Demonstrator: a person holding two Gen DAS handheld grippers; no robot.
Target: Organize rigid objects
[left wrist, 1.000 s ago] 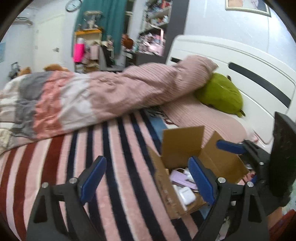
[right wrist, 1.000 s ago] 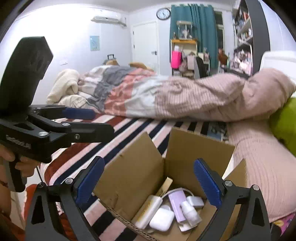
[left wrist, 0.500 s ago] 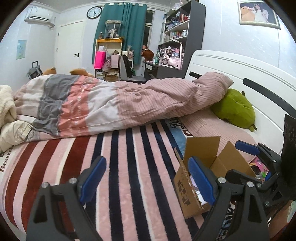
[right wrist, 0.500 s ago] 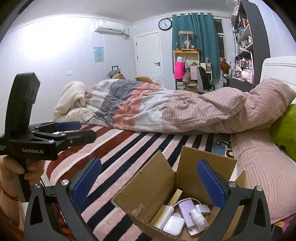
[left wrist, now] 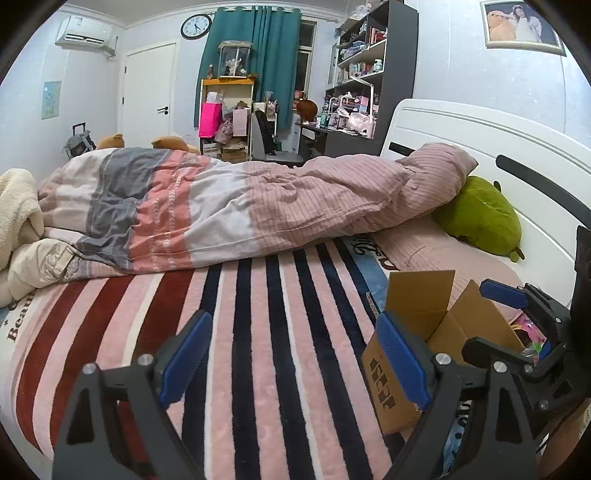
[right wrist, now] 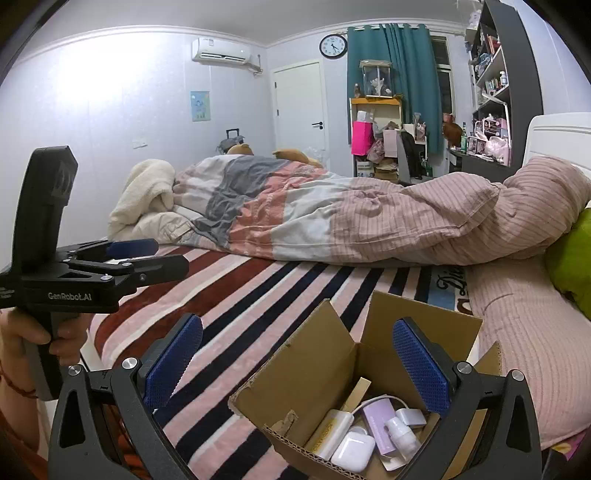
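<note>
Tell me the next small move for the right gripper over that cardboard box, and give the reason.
Probably lower the right gripper into the cardboard box toward the white earbud case. Its jaws stand open and empty above the box, the flaps are up, and the case lies on top near the front, clear of the charger cable. The striped blanket holds nothing loose.

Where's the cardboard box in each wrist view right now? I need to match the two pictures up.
Left wrist: cardboard box sits lower right on the striped blanket, partly behind the left gripper's right finger; contents hidden.
Right wrist: the box sits bottom centre, flaps open, small white and purple items visible inside.
Shared landmark: the wall clock beside the teal curtain.
</note>
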